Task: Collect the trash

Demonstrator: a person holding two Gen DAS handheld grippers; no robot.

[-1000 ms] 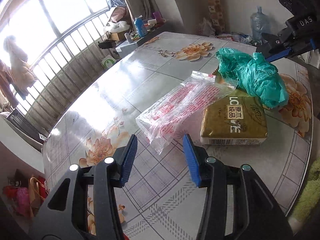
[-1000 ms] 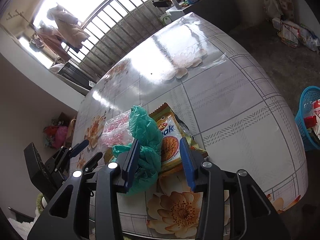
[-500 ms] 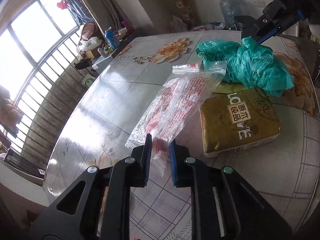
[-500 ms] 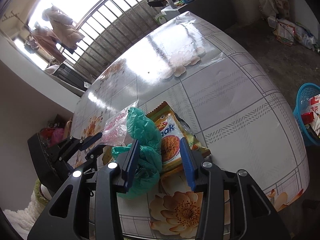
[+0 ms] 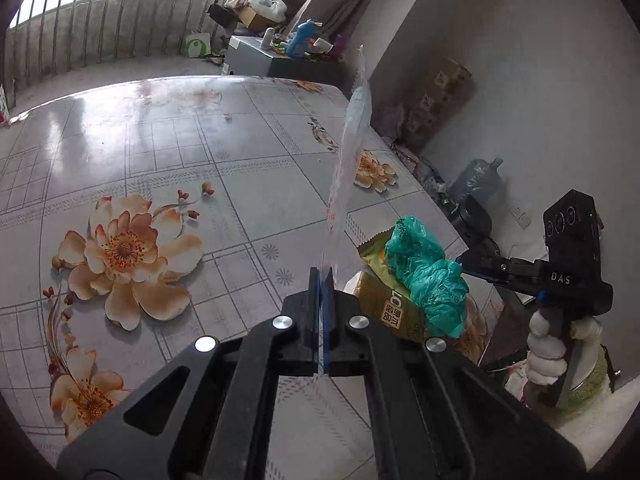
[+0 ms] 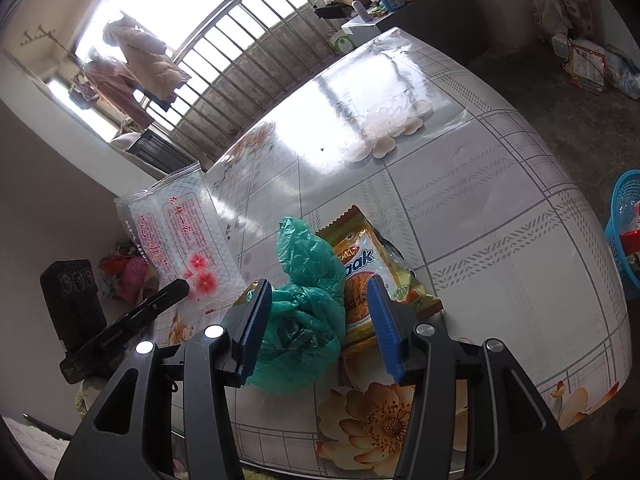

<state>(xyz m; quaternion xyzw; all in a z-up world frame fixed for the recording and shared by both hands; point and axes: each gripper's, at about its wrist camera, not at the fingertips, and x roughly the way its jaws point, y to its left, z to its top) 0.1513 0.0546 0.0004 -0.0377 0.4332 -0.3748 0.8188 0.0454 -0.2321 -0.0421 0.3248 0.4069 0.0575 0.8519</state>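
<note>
While clamped shut on the clear printed wrapper [image 5: 347,152], left gripper [image 5: 322,276] holds it upright off the floral table [image 5: 168,152]. Right gripper [image 6: 318,300] half-wide and opening around green plastic bag [image 6: 308,280], beside snack packet [image 6: 368,268].

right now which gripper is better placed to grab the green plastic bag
Right. The right gripper is opening its jaws around the green plastic bag, while the left gripper is shut on the clear wrapper, lifted off the table.
</note>
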